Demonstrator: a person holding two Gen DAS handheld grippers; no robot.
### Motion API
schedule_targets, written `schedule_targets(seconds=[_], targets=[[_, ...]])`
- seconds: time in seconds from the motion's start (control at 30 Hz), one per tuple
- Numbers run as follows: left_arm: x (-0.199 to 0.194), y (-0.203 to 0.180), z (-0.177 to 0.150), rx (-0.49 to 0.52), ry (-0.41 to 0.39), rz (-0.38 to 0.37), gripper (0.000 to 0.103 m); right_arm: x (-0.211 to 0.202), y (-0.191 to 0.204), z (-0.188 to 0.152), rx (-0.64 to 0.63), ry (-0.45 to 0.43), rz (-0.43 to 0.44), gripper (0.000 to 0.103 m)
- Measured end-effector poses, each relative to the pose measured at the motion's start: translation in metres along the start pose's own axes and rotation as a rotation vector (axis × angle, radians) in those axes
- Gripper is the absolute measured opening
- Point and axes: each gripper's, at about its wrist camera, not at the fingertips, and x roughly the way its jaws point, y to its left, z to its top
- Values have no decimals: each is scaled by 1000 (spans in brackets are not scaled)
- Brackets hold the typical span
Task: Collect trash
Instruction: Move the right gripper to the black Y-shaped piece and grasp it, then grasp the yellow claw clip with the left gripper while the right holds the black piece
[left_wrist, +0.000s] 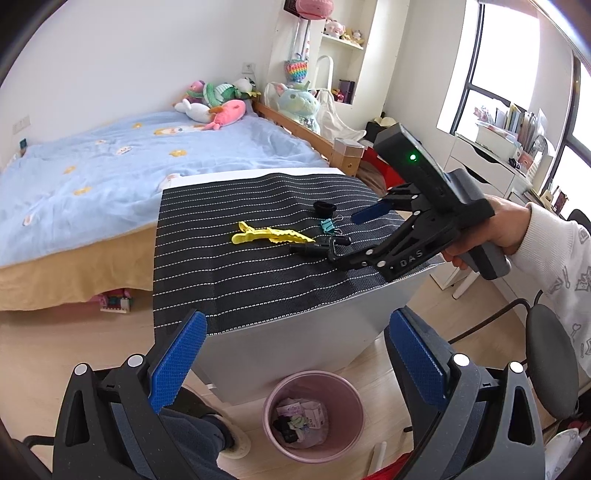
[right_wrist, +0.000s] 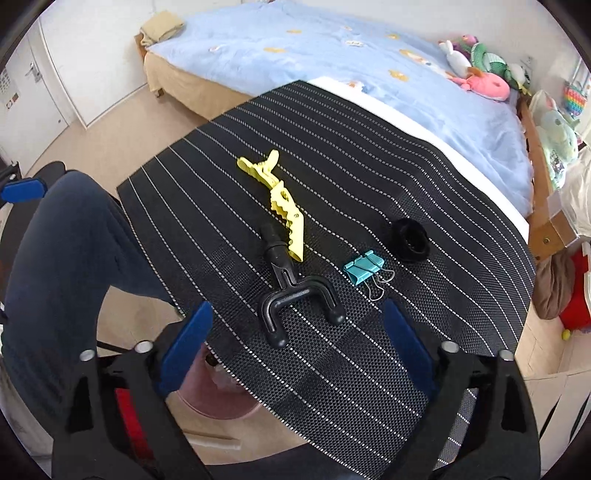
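A black Y-shaped plastic piece (right_wrist: 291, 291) lies on the striped mat (right_wrist: 369, 369) covering the table (left_wrist: 295, 354), near the edge closest to the right gripper (right_wrist: 295, 343); its stem points away toward the bed (right_wrist: 332, 55) and its two prongs open back toward that gripper. Touching the stem tip, a yellow toothed hair clip (right_wrist: 280, 199) runs on along nearly the same line. Just beside the piece sit a teal binder clip (right_wrist: 364, 271) and a black ring (right_wrist: 410, 240). The right gripper, marked "DAS", is spread wide and empty above the prongs. The left gripper (left_wrist: 295, 365) is also wide open, holding nothing, over a pink bin (left_wrist: 314, 417) of scraps on the floor.
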Motion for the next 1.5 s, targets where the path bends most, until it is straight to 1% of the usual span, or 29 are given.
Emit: schedule_targets(seconds=[0.1, 0.2, 0.4, 0.6, 0.93, 1.17, 1.3, 1.5], targets=[[1, 1, -1, -6, 2, 0, 95, 7, 3, 1, -32, 22, 1, 76], [1, 6, -3, -17, 5, -2, 95, 11, 2, 3, -34, 27, -6, 70], [3, 7, -5, -29, 15, -3, 95, 17, 3, 2, -47, 48, -10, 62], [4, 9, -5, -33, 18, -5, 95, 17, 3, 2, -49, 46, -2, 55], [5, 8, -7, -34, 27, -6, 95, 13, 3, 0, -21, 38, 10, 54], [6, 9, -6, -33, 28, -8, 95, 0, -1, -6, 40, -18, 1, 52], [7, 8, -5, -33, 28, -10, 95, -12, -4, -10, 75, -62, 11, 52], [10, 3, 7, -10, 23, -9, 95, -29, -11, -13, 118, -98, 33, 52]])
